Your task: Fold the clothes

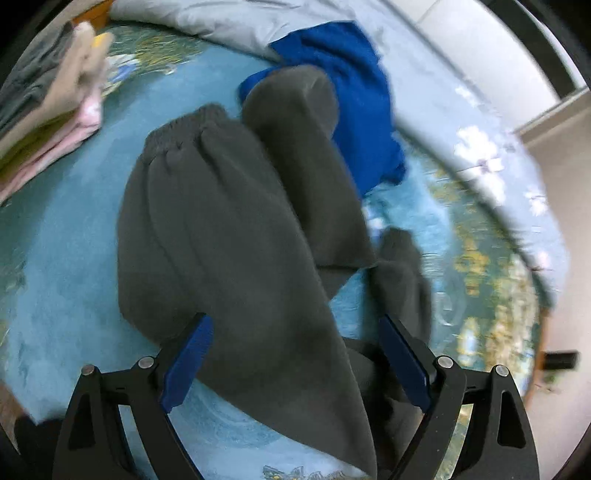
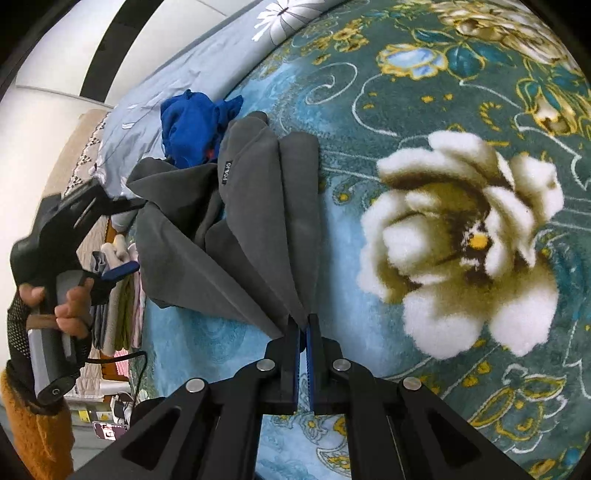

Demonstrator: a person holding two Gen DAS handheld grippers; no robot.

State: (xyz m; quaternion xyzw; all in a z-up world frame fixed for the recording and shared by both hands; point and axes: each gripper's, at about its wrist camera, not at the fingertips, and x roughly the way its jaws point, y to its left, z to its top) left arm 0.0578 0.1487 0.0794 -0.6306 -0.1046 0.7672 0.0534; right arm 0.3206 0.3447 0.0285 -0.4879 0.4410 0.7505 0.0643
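Dark grey sweatpants (image 1: 236,236) lie crumpled on a teal floral blanket (image 1: 62,266), with the elastic waistband toward the far left. My left gripper (image 1: 295,354) is open, its blue pads on either side of the grey cloth, just above it. In the right wrist view my right gripper (image 2: 303,328) is shut on a bunched corner of the sweatpants (image 2: 255,221) and holds it up taut. The left gripper (image 2: 110,236) shows there at the left, in a hand, open.
A blue garment (image 1: 354,92) lies crumpled beyond the sweatpants, also in the right wrist view (image 2: 192,125). A stack of folded clothes (image 1: 48,110) sits at the far left. A grey-blue duvet (image 1: 229,22) lies along the back. A large white flower pattern (image 2: 461,240) covers the blanket at right.
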